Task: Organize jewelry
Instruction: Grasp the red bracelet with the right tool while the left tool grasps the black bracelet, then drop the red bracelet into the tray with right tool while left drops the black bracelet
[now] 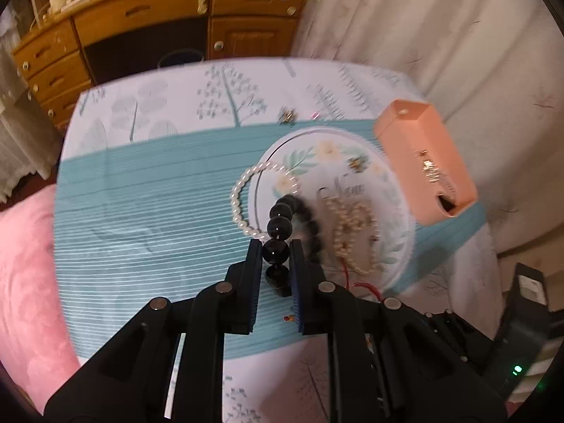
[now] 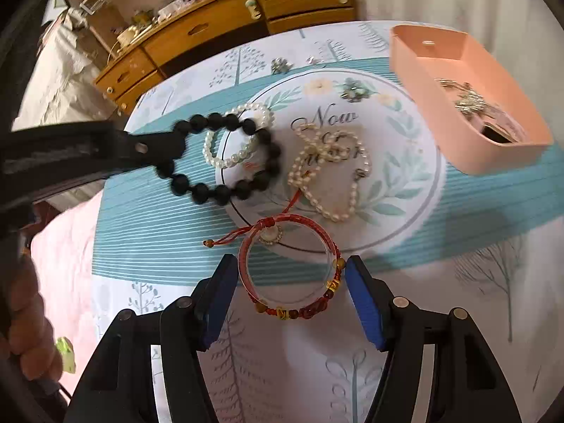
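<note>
My left gripper (image 1: 275, 251) is shut on a black bead bracelet (image 1: 280, 227) and holds it above the table; in the right wrist view the bracelet (image 2: 225, 157) hangs from that gripper (image 2: 165, 153). My right gripper (image 2: 290, 269) is open around a red cord bracelet (image 2: 292, 275) lying on the cloth. A white pearl bracelet (image 2: 234, 137) and a tangled pearl necklace (image 2: 331, 172) lie on the round floral mat (image 2: 387, 190). A peach box (image 2: 469, 95) at the right holds gold jewelry (image 2: 465, 100).
Small brooches lie on the mat (image 2: 354, 91) and on the patterned tablecloth behind it (image 2: 282, 65). A wooden dresser (image 2: 197, 31) stands beyond the table. A pink blanket (image 1: 28, 275) is at the left, a curtain (image 1: 440, 35) at the right.
</note>
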A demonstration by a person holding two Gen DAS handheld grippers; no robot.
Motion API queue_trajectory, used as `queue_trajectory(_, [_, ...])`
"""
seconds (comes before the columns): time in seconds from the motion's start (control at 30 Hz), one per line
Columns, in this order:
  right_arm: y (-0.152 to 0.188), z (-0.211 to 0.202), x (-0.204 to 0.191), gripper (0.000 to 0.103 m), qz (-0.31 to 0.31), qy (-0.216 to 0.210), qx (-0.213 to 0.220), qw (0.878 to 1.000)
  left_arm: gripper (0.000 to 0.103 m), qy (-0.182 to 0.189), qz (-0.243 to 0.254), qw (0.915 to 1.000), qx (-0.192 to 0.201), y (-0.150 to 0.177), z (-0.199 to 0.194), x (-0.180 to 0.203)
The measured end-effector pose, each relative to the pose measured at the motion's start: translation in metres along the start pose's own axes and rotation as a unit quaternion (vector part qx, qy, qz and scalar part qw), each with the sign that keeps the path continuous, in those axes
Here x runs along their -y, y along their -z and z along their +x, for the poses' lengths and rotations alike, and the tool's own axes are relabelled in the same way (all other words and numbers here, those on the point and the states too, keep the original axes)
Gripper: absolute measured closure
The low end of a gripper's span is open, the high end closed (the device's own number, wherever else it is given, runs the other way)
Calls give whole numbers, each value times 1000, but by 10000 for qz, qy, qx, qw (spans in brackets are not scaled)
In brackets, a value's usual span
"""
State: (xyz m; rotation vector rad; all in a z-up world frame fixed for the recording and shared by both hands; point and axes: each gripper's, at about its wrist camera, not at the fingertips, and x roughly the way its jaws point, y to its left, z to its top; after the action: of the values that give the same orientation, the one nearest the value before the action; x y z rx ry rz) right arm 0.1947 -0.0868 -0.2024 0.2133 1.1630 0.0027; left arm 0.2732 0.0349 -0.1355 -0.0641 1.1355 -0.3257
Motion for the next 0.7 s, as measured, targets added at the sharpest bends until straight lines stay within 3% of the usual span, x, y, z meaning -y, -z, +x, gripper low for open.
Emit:
queue_trajectory(0.2, [20,-37,5,40,385,-134,285,9988,90,-95,443,9986,290,7,-53,21])
queue_trajectory(0.7, [77,-127,40,40,696,-45,1061,9919,90,606,888,9930,490,40,-146,75])
